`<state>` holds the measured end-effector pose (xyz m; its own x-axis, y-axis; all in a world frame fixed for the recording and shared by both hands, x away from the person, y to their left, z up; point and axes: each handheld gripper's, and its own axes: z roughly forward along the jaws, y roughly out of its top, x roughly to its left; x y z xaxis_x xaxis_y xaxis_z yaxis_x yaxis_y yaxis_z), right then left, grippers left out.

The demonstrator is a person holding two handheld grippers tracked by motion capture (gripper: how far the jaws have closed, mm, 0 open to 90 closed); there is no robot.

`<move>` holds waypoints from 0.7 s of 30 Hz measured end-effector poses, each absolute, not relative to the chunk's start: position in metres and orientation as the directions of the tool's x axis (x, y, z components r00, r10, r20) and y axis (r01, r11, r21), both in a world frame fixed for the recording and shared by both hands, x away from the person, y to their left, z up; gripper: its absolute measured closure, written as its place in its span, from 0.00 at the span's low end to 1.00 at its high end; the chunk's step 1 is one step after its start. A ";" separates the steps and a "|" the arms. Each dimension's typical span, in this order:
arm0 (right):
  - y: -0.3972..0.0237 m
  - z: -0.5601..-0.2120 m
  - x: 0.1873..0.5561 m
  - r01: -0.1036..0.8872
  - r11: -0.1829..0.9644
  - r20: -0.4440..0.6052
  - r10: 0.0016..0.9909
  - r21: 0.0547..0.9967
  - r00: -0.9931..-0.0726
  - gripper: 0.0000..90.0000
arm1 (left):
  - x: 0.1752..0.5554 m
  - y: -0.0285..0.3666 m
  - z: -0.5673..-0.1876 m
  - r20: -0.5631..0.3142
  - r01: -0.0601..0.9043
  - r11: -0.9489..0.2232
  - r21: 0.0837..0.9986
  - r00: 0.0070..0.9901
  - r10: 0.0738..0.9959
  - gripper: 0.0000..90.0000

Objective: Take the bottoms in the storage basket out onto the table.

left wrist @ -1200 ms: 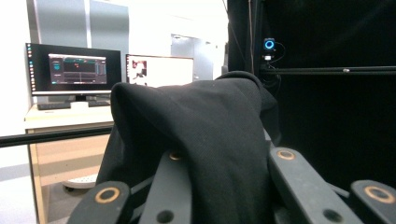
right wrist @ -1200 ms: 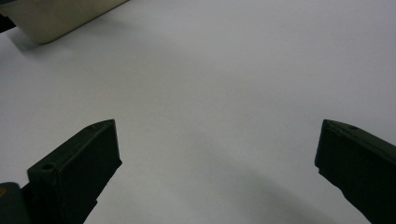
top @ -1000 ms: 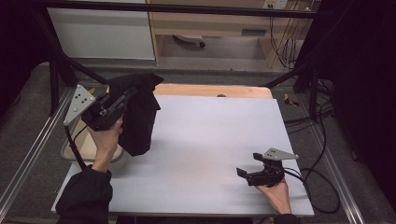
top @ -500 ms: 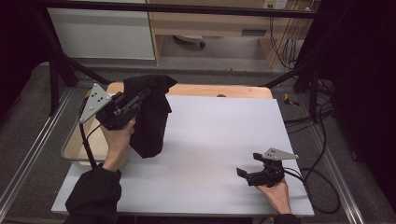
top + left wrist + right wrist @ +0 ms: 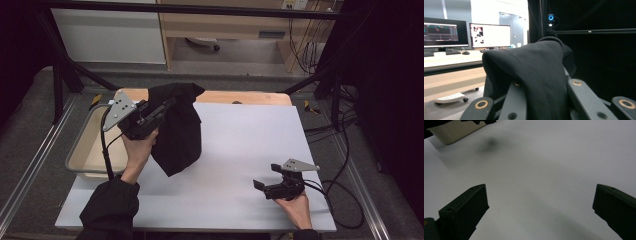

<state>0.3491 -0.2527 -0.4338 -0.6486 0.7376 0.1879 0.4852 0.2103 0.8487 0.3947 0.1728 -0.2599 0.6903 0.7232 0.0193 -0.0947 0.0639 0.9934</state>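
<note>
A black cloth (image 5: 176,131) hangs in the air over the left part of the white table (image 5: 245,135). My left gripper (image 5: 167,106) is shut on its top, raised and pointing to the far right. In the left gripper view the cloth (image 5: 536,72) drapes over the jaws of the left gripper (image 5: 541,87) and hides their tips. My right gripper (image 5: 265,176) rests low at the table's near right, open, with nothing between its jaws. In the right gripper view the right gripper (image 5: 539,202) stands wide open above bare table (image 5: 544,165).
A beige bin (image 5: 82,152) sits at the table's left edge, just left of the hanging cloth; its corner (image 5: 456,131) also appears in the right gripper view. A wooden board (image 5: 240,97) borders the table's far edge. Cables (image 5: 345,175) trail off the right side.
My left gripper has carried the black cloth to the right, from above the bin to over the table's left part. The right gripper has stayed where it was.
</note>
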 end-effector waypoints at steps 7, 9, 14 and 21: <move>-0.252 -0.434 0.349 0.484 0.210 0.188 0.737 0.849 -0.649 0.01 | 0.396 0.162 -0.263 0.025 -0.084 0.048 0.995 0.706 0.707 0.86; -0.253 -0.434 0.349 0.484 0.209 0.188 0.738 0.850 -0.649 0.01 | 0.396 0.158 -0.265 0.022 -0.076 0.045 0.996 0.711 0.703 0.86; -0.252 -0.434 0.349 0.486 0.207 0.192 0.737 0.849 -0.648 0.01 | 0.399 0.152 -0.270 0.027 -0.057 0.021 0.998 0.718 0.695 0.86; -0.252 -0.434 0.349 0.486 0.207 0.191 0.737 0.849 -0.648 0.01 | 0.403 0.143 -0.277 0.032 -0.032 -0.013 0.999 0.728 0.685 0.86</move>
<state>0.3490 -0.2523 -0.4339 -0.6480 0.7374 0.1909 0.4855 0.2067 0.8494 0.4031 0.1431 -0.2766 0.7280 0.6849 0.0322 -0.0317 -0.0133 0.9994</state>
